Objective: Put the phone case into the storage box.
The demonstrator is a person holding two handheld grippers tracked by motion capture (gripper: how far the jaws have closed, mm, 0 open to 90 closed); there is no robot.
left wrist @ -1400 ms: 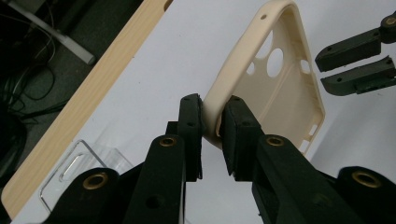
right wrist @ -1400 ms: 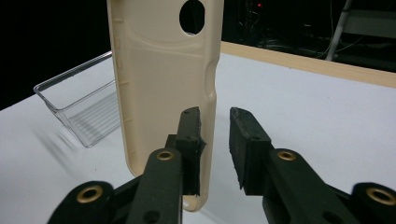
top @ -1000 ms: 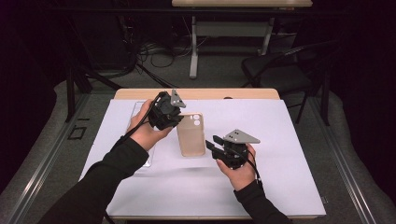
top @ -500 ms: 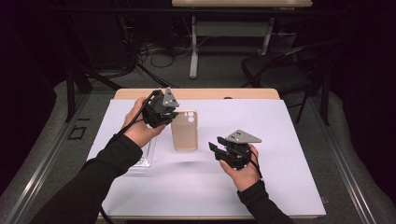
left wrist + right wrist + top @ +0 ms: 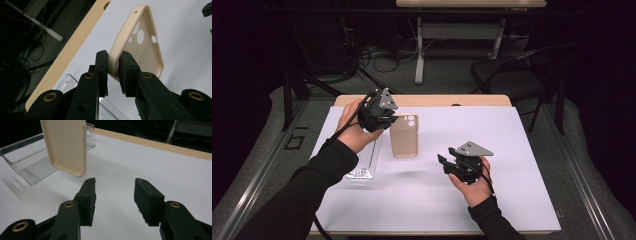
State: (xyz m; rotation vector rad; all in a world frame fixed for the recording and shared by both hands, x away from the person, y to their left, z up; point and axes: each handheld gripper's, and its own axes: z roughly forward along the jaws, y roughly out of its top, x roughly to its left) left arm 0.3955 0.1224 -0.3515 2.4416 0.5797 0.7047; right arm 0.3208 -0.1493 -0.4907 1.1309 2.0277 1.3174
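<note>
1. Near edge of the table [image 5: 532, 210]: right gripper [image 5: 451, 164] low over the white top, palm under it, jaws spread with nothing between, just been opening; aimed left at the case [image 5: 65, 145] hanging ahead.
2. Mid-table, left of centre: beige case [image 5: 404, 135] aloft, back to the high camera, lens holes uppermost, clear of the surface by the look of its shadow.
3. Left gripper [image 5: 388, 118] above the case, pinching its rim [image 5: 113, 58] between the pads; wrist cocked, forearm reaching in from the near left corner.
4. Left edge: clear tray [image 5: 364, 162] lying lengthwise just beside the case, empty as far as can be seen.
5. Step in hand, judged: carrying the case over to the tray. Best done with the pinch kept firm on that thin rim, the case lowered flat and square to the tray walls, and the right gripper kept clear.
</note>
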